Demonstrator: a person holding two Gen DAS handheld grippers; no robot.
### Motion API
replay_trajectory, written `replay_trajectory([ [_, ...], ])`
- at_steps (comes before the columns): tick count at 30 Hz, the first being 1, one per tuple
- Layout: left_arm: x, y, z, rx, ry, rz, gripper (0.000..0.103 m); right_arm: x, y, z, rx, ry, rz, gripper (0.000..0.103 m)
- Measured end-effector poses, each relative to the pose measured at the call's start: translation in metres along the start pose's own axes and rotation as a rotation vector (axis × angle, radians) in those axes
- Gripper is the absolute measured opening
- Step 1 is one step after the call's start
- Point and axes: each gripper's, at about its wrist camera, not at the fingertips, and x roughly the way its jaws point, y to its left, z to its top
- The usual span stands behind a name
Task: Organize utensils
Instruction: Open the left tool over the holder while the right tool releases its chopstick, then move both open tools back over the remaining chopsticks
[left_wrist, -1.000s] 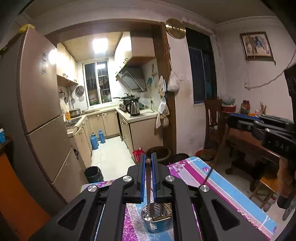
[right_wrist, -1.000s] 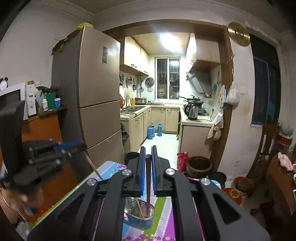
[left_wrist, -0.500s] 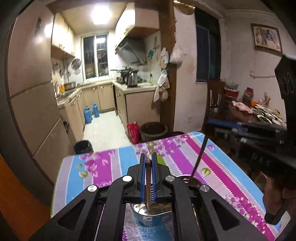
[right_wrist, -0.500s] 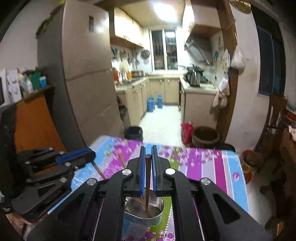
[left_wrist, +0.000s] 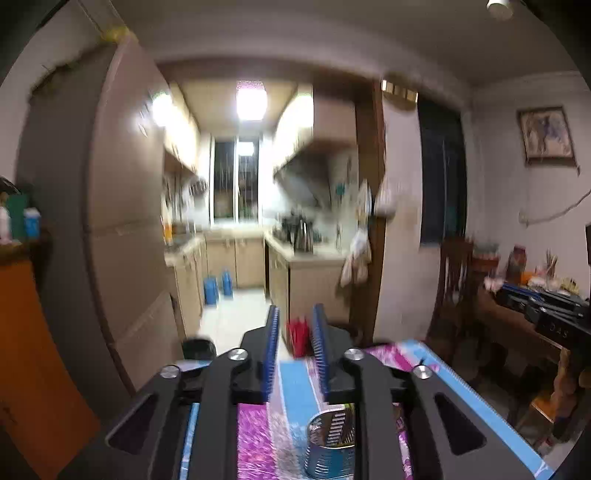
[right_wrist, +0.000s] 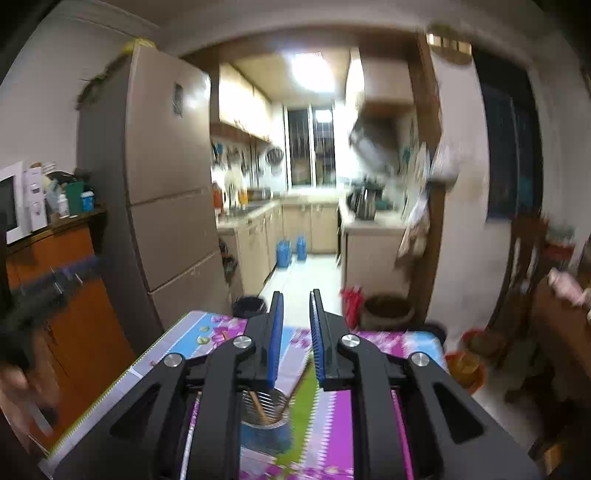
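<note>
On the near floral tablecloth (right_wrist: 229, 326) stands the perforated steel holder (right_wrist: 264, 410), with brown chopsticks (right_wrist: 258, 404) leaning inside. Half a second ago each gripper pinched one stick above it; now left gripper (left_wrist: 295, 325) and right gripper (right_wrist: 297, 306) are both spread and empty. Judgement: both sticks deposited. Holder is cylindrical, shiny and slotted; blue finger pads are ribbed; cloth is glossy.

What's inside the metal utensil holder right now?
In the right wrist view, the metal utensil holder holds at least one brown chopstick leaning inside. The right gripper covers part of it, so the count is unclear.
</note>
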Motion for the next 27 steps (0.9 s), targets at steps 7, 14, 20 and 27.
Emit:
replay_trajectory([
  [7, -0.139, 0.005, -0.045, 0.081, -0.062, 0.026, 0.044, -0.139, -0.004, -0.088, -0.089, -0.006, -0.035, 0.014],
  [14, -0.226, 0.015, -0.152, 0.092, 0.061, 0.141, 0.056, -0.196, 0.026, -0.205, -0.069, 0.113, -0.081, 0.014],
  [20, -0.256, 0.003, -0.26, 0.084, 0.253, 0.103, 0.045, -0.197, 0.078, -0.303, -0.033, 0.246, -0.05, 0.014],
  [27, -0.273, -0.034, -0.347, 0.151, 0.358, 0.057, 0.017, -0.192, 0.144, -0.36, -0.179, 0.272, -0.016, 0.014],
])
